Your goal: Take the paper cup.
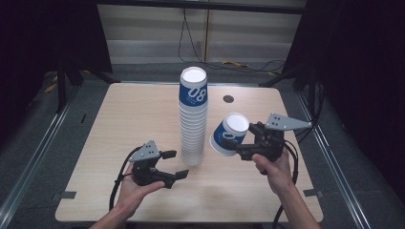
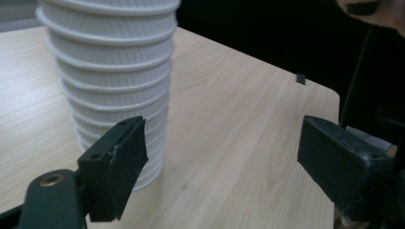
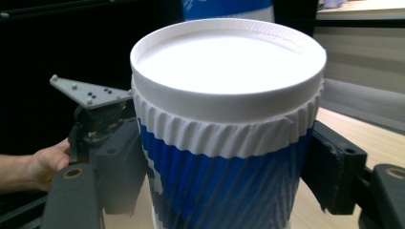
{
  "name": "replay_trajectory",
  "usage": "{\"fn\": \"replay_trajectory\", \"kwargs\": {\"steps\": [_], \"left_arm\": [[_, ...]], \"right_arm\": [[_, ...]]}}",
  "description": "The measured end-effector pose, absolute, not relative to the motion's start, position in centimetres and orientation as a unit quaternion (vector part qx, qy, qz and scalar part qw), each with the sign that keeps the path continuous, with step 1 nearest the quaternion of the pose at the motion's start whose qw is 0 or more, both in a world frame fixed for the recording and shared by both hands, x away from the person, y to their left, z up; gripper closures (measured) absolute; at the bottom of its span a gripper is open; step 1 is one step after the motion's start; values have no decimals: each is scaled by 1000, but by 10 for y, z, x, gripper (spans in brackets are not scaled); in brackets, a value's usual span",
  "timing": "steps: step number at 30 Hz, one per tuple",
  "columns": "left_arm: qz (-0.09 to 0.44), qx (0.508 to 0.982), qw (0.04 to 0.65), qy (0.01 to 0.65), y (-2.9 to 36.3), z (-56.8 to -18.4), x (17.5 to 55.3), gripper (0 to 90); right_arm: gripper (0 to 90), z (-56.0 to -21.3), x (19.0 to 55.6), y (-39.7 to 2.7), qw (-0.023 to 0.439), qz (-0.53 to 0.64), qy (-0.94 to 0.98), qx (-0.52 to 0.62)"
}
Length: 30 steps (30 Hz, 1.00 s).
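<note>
A blue-and-white ribbed paper cup (image 3: pixel 224 143) sits clamped between the right gripper (image 1: pixel 234 143)'s jaws, tilted, apparently clear of the table. The left gripper (image 1: pixel 174 164) gapes wide beside the tall white cup stack (image 1: pixel 193 119).

Two hand-held grippers, matt black bodies. The left gripper (image 1: pixel 177 164) and right gripper (image 1: pixel 232 143) each carry a grey three-cornered plate on top, studded with small pale knobs or screws. Jaws: thick black rectangular blocks with a screw hole in each; a brass-coloured pivot ring sits at the arm base. Black cable trails from each. Forearms bare; no sleeve apparent, though lighting is dim.
</note>
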State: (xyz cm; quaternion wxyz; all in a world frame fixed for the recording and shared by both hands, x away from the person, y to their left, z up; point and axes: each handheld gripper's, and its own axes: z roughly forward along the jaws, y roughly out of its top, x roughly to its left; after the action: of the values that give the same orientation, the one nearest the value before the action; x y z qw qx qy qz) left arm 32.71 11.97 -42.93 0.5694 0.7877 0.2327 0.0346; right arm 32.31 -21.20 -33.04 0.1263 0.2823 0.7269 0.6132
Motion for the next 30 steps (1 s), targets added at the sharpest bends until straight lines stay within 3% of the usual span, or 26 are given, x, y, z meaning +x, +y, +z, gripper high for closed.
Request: {"fn": "replay_trajectory", "kwargs": {"steps": [8, 30], "left_arm": [[26, 786, 583, 202, 117, -428, 325, 158], [-7, 801, 571, 179, 105, -443, 318, 158]], "right_arm": [[250, -359, 320, -202, 98, 598, 745, 280], [250, -398, 323, -172, 29, 577, 775, 257]]}}
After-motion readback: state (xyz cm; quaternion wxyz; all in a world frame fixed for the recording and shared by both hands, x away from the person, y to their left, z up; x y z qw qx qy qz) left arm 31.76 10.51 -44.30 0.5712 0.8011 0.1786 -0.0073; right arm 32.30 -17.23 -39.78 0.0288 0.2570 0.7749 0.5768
